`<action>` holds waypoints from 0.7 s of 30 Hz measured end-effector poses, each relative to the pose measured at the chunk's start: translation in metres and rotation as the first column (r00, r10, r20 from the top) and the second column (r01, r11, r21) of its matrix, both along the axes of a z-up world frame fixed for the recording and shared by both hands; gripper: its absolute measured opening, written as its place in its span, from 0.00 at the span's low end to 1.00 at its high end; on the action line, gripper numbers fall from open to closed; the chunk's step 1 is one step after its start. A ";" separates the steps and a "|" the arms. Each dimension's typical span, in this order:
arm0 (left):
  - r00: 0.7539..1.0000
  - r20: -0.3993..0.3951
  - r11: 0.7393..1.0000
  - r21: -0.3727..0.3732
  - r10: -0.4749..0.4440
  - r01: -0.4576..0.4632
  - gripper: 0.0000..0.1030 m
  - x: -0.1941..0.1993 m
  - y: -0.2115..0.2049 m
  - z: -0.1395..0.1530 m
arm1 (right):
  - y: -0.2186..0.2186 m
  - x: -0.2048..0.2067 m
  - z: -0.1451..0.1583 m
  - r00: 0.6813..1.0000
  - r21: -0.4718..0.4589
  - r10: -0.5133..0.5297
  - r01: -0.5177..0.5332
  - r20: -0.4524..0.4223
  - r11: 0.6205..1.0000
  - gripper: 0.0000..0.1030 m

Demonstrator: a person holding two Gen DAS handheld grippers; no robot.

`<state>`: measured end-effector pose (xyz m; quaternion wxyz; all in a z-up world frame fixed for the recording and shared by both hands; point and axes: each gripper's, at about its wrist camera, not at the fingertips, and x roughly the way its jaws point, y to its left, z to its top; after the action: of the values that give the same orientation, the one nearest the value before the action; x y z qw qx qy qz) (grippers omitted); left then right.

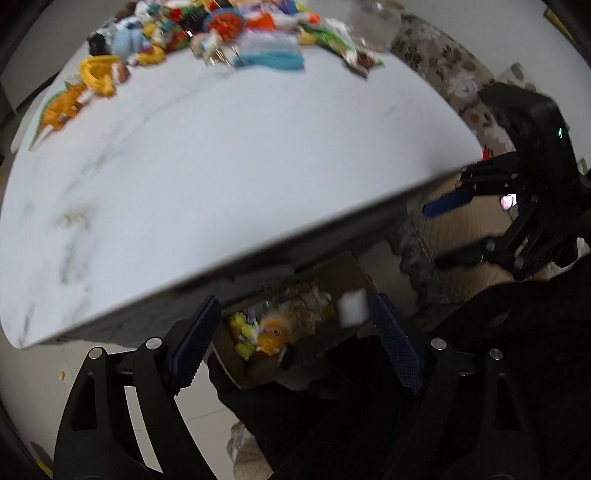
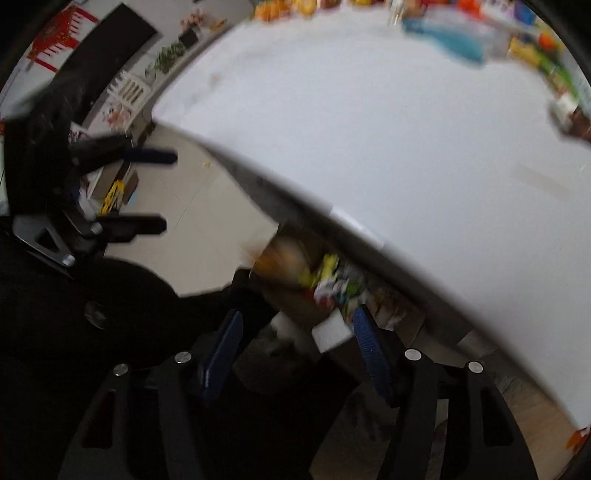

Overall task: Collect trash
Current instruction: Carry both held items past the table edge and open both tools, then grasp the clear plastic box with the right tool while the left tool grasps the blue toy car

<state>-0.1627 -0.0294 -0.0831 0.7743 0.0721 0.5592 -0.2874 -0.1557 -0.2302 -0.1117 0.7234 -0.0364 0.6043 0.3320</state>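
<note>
Two tools past the near edge of the white marble bench [image 1: 229,173], both tilted down over the floor. Left tool [image 1: 295,332] spread wide, nothing pinched; a white scrap [image 1: 352,308] loose between the pads above an open cardboard box [image 1: 258,363] on the floor, tucked partly under the bench edge. Box already holding trash: yellow and orange wrappers among others, too blurred to count. Right tool [image 2: 295,354] also parted, a white scrap [image 2: 330,334] just beside its right pad, contact unclear through the blur. One more cardboard box [image 1: 458,236] behind the right tool. Broad bare bench middle; one heap of coloured clutter [image 1: 207,33] along the far edge. Open floor tiles [image 2: 192,221] left of the box.
</note>
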 end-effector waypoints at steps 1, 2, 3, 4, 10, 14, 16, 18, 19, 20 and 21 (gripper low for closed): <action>1.000 0.018 1.000 -0.006 0.008 -0.008 0.79 0.003 0.002 0.004 | -0.002 0.014 0.012 0.998 0.009 -0.034 0.033 0.047 0.999 0.61; 0.999 0.045 1.000 -0.011 0.024 -0.023 0.80 0.014 0.005 0.011 | -0.003 0.031 0.024 0.993 0.012 -0.065 0.064 0.100 0.998 0.61; 0.997 0.063 0.999 -0.014 0.036 -0.035 0.81 0.021 0.006 0.016 | -0.003 0.044 0.032 0.986 0.009 -0.087 0.087 0.143 0.996 0.61; 0.995 0.084 0.998 -0.018 0.055 -0.054 0.81 0.031 0.006 0.020 | -0.002 0.070 0.044 0.967 -0.001 -0.125 0.129 0.223 0.992 0.61; 0.976 0.131 0.984 -0.062 0.175 -0.168 0.82 0.078 0.018 0.037 | 0.001 0.191 0.056 0.883 -0.082 -0.192 0.249 0.427 0.965 0.68; 0.962 0.159 0.974 -0.081 0.222 -0.211 0.82 0.089 0.023 0.044 | 0.002 0.255 0.030 0.929 -0.162 -0.123 0.189 0.350 0.968 0.68; 0.959 0.166 0.972 -0.080 0.231 -0.220 0.82 0.090 0.023 0.046 | 0.003 0.267 0.014 0.942 -0.192 -0.073 0.142 0.326 0.971 0.72; 0.959 0.161 0.971 -0.084 0.235 -0.224 0.82 0.098 0.021 0.042 | 0.009 0.277 -0.005 0.959 -0.247 -0.031 0.104 0.282 0.964 0.73; 0.958 0.158 0.970 -0.084 0.238 -0.227 0.82 0.103 0.018 0.039 | 0.009 0.281 -0.012 0.964 -0.243 -0.026 0.093 0.266 0.966 0.75; 0.958 0.155 0.970 -0.082 0.240 -0.230 0.82 0.108 0.015 0.037 | 0.007 0.281 -0.012 0.960 -0.209 -0.047 0.107 0.275 0.972 0.74; 0.957 0.154 0.968 -0.081 0.246 -0.236 0.82 0.114 0.011 0.034 | 0.007 0.279 -0.013 0.958 -0.221 -0.046 0.112 0.282 0.969 0.71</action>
<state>-0.0483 -0.0188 -0.0495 0.8485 0.0028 0.4896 -0.2010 0.1229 -0.2229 -0.1248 0.8034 -0.1429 0.5343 0.2205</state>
